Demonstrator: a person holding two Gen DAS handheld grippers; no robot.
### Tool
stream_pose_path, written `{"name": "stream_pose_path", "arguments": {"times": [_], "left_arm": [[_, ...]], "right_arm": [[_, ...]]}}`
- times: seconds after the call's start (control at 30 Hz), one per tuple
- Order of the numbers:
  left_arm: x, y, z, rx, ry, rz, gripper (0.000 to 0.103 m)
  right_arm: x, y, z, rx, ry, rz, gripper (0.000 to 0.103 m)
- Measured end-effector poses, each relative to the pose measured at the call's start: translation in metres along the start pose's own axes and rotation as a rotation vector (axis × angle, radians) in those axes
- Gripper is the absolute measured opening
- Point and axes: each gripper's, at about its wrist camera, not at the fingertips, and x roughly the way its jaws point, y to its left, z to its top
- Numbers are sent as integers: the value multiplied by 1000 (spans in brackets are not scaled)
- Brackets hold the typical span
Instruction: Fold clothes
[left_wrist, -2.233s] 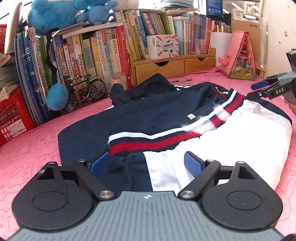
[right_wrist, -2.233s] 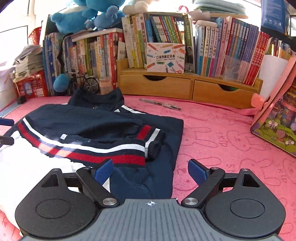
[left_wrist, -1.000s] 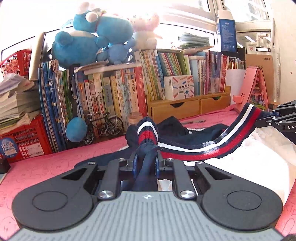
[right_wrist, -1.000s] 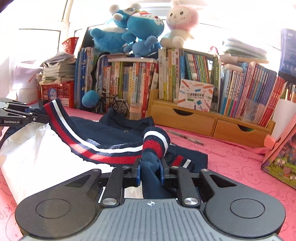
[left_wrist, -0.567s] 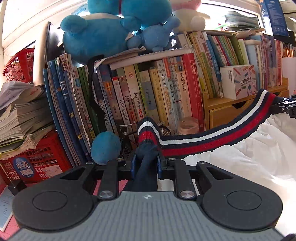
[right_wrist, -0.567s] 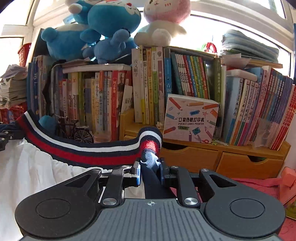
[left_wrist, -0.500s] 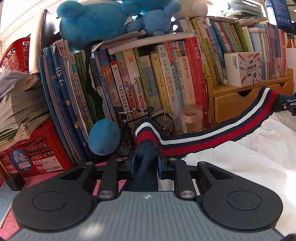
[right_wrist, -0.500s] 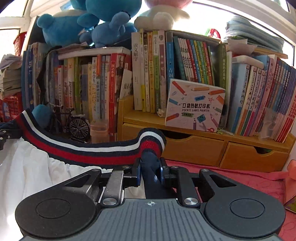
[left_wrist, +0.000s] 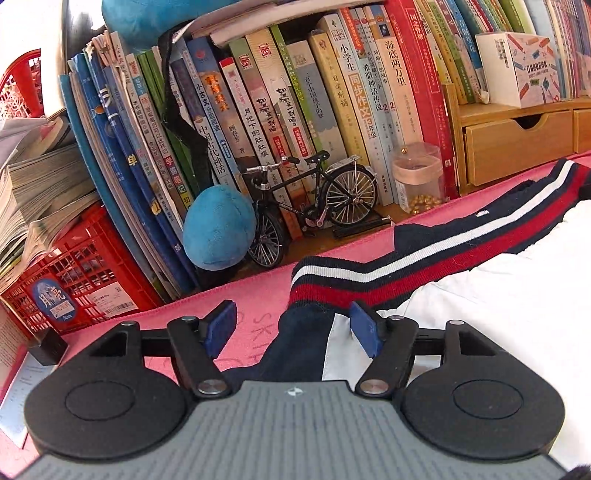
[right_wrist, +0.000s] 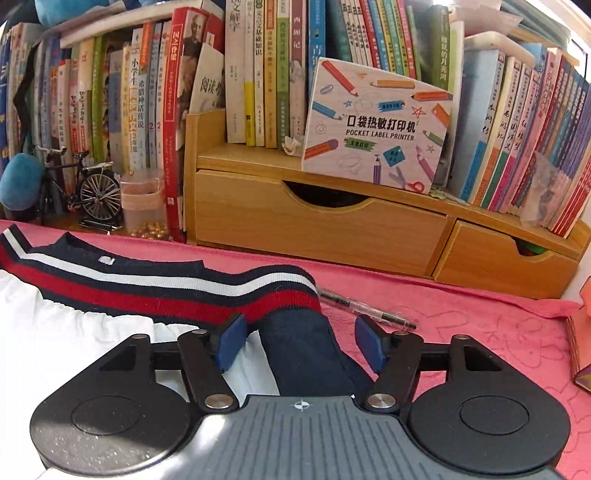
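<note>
While both grippers sit low over the pink mat (left_wrist: 255, 306), each one is released: the left gripper (left_wrist: 291, 326) has its two blue pads (left_wrist: 221, 325) spread wide, and the right gripper (right_wrist: 301, 341) shows the same spread, with no pad gripping fabric. Both point forward toward the bookshelf row, fingers level with the mat.

Between the pads of the left gripper lies one navy corner of the garment (left_wrist: 461, 280), topped by its striped band (left_wrist: 406, 258) of navy, white and red. Between the pads of the right gripper lies the other navy corner, where the band (right_wrist: 184, 288) ends. The garment rests flat on the mat, its white panel toward the grippers and the band running along the far edge, nearest the books.

Counted items, placed relative to the garment:
- One pen (right_wrist: 365, 310), on the mat just beyond the right corner, touching or nearly touching the band; contact cannot be confirmed.
- One model bicycle (left_wrist: 314, 206), behind the left corner.
- One clear jar (left_wrist: 419, 181) holding gold beads, beside the bicycle.
- One blue plush ball (left_wrist: 218, 229), left of the bicycle.
- Two wooden drawers (right_wrist: 317, 225), behind the right corner.
- One label printer box (right_wrist: 376, 125), above the drawers.
- One red crate (left_wrist: 74, 273), far left.
</note>
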Motion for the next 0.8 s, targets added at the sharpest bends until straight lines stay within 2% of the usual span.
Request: {"name": "stream_pose_path", "arguments": {"times": [0.07,0.17,0.27,0.33,0.37,0.5,0.57,0.63,0.67,0.73,0.8], "left_arm": [[-20,13,2,-31,-19,-14,68],[-51,32,-1,-88,-78,-33,76],[-83,50,-7,-217,-101,-8,78],[-110,51,-18,-273,-124,-50,78],[-125,45,-25,-257,-137,-62,78],[-168,-4,-47,-60,-142,-16,78],[-180,-18,-54,-99,-127,2,78],[-191,-26,-63,-182,-97,-1,78],[-195,-30,-70,-217,-83,4,78],[-194,-40,-83,-224,-41,3,78],[-187,-50,-92,-165,4,26,78]], "right_arm": [[-27,-11,-6,7,-56,36,80],[-75,-24,-20,14,-139,97,90],[-122,-25,-42,23,-173,148,95],[-151,-17,-62,21,-188,193,100],[-165,-12,-73,18,-196,213,101],[-203,17,-105,9,-184,337,101],[-216,25,-117,63,-181,399,101],[-223,27,-127,143,-171,430,101],[-223,29,-130,164,-157,418,101],[-223,34,-135,183,-123,369,100],[-224,38,-139,185,-102,336,100]]}}
